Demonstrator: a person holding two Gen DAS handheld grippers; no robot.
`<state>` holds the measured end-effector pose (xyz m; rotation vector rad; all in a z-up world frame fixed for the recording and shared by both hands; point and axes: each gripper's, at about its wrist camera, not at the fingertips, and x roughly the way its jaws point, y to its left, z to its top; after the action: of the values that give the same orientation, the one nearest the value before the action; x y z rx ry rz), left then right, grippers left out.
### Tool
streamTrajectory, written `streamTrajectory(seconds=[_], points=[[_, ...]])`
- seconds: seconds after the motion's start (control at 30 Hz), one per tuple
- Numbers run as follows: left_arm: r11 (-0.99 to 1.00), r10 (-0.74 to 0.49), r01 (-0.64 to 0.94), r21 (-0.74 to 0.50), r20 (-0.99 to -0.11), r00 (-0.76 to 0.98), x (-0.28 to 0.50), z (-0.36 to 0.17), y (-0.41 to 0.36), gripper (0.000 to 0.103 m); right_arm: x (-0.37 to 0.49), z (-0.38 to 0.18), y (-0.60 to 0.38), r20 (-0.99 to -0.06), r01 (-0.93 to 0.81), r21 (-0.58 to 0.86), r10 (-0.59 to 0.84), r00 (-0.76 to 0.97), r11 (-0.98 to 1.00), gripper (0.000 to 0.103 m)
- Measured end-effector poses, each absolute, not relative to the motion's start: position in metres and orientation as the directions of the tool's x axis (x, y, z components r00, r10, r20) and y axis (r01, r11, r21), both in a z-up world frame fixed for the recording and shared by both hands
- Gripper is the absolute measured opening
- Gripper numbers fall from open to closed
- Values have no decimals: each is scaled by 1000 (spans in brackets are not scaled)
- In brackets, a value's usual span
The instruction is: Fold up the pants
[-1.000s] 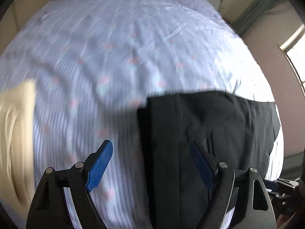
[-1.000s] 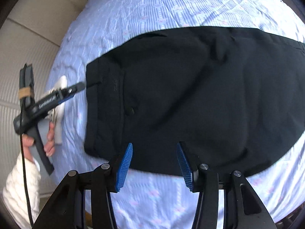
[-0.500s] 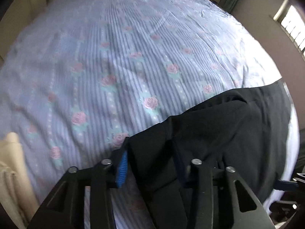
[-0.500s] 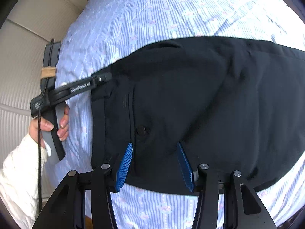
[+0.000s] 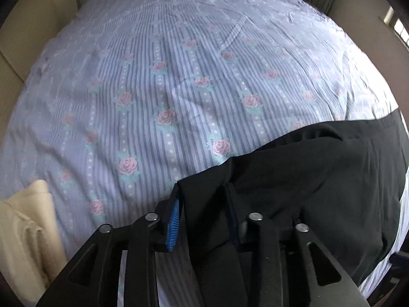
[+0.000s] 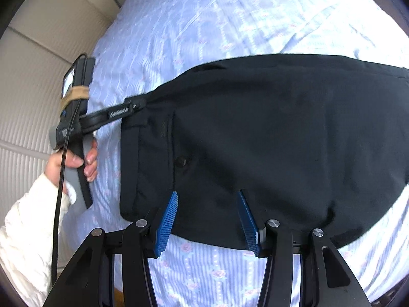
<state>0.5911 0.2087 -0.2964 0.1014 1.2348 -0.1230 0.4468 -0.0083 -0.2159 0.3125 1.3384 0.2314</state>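
Note:
Black pants (image 6: 268,140) lie flat on a bed, waistband at the left, a button (image 6: 181,161) showing. My left gripper (image 5: 203,212) is shut on the far waistband corner of the pants (image 5: 319,179); black cloth fills the gap between its blue pads. In the right wrist view that gripper (image 6: 139,102) grips the same corner, held by a hand in a white sleeve. My right gripper (image 6: 208,204) is open, its blue pads standing over the near edge of the pants, with nothing between them.
The bed (image 5: 179,89) has a blue striped sheet with pink roses. A cream cloth (image 5: 23,235) lies at its near left edge. A beige padded wall (image 6: 33,89) runs along the bed's left side. A window (image 5: 396,25) is at the far right.
My left gripper moved in onto the waistband corner and shut on it. My right gripper came a little closer over the near edge of the pants and stayed open.

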Motion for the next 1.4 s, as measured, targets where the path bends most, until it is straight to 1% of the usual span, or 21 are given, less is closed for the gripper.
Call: streamTrajectory(seconds=[0.03, 0.07, 0.1, 0.13, 0.3, 0.43, 0.57, 0.7, 0.87, 1.1, 1.23, 1.4], points=[[986, -7, 159, 51, -939, 344, 586, -285, 203, 44, 445, -212, -14, -912, 25, 356, 342, 227, 934, 50], [982, 13, 169, 80, -931, 365, 582, -274, 201, 48, 443, -206, -22, -906, 34, 365, 346, 242, 931, 50], [977, 13, 191, 96, -920, 393, 575, -260, 197, 56, 441, -202, -29, -903, 37, 367, 346, 253, 930, 50], [971, -1, 218, 99, -909, 417, 568, -242, 190, 58, 438, -196, -37, -901, 43, 365, 341, 267, 930, 50], [952, -102, 301, 64, -857, 505, 528, -164, 157, 59, 411, -156, -87, -876, 59, 376, 333, 349, 925, 50], [916, -214, 400, 25, -814, 540, 497, -106, 107, 67, 384, -117, -131, -848, 57, 362, 304, 435, 930, 50], [879, -278, 477, 13, -798, 534, 484, -75, 45, 69, 362, -89, -183, -817, 99, 362, 264, 513, 927, 50], [828, -361, 560, -24, -787, 500, 483, -55, -41, 72, 347, -74, -251, -798, 171, 379, 228, 558, 910, 50], [772, -430, 633, -60, -783, 449, 494, -52, -139, 73, 331, -63, -354, -776, 269, 387, 155, 611, 882, 50], [663, -499, 745, -75, -787, 364, 540, -69, -295, 73, 339, -81, -499, -755, 414, 429, 67, 652, 802, 50], [596, -521, 798, -90, -800, 299, 581, -98, -388, 74, 350, -105, -571, -733, 499, 471, 7, 680, 727, 50], [518, -490, 853, -62, -839, 237, 619, -153, -481, 74, 374, -152, -636, -721, 574, 502, -54, 691, 646, 50]])
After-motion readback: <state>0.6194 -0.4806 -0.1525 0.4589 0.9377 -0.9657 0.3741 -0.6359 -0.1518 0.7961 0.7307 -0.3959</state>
